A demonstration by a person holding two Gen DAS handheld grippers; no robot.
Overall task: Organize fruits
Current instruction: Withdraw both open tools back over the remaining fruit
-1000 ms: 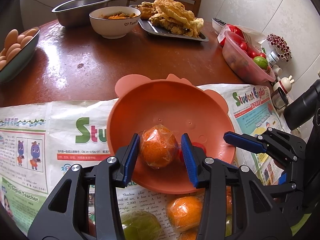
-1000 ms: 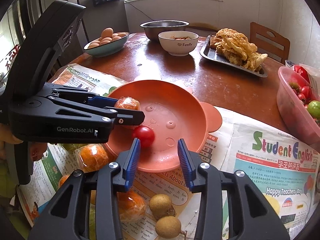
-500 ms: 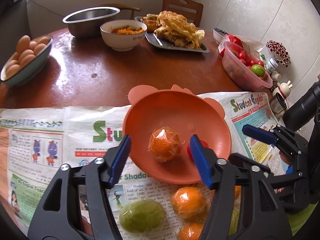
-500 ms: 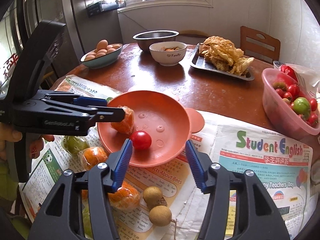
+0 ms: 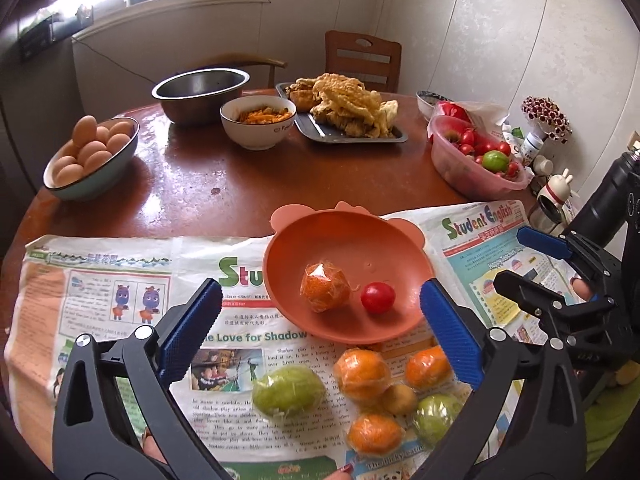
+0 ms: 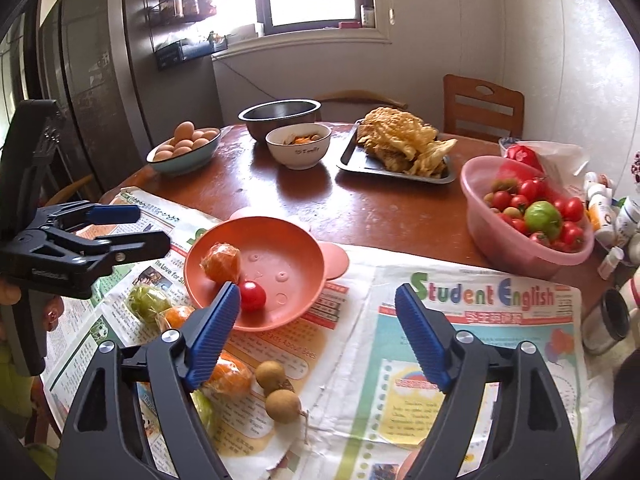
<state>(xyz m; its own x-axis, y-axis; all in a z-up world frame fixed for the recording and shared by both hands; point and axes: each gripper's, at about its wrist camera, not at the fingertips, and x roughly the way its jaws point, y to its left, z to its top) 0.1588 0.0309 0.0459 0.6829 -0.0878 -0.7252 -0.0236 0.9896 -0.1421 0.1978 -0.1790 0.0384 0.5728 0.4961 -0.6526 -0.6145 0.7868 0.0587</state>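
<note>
Wrapped orange (image 5: 325, 287) lies in orange bowl (image 5: 296, 236), touching nothing of left gripper (image 5: 320, 326); sits ahead of it, between finger lines. Cherry tomato (image 5: 377, 298) just right of it in same bowl. Left gripper wide open, empty. Loose oranges (image 5: 362, 372) and green fruit (image 5: 288, 391) on newspaper (image 5: 100, 280) below its fingers. Right gripper (image 6: 318, 330) wide open, empty; bowl ahead-left.

Left gripper (image 5: 320, 320) released wrapped orange (image 5: 325, 293), backed away.
</note>
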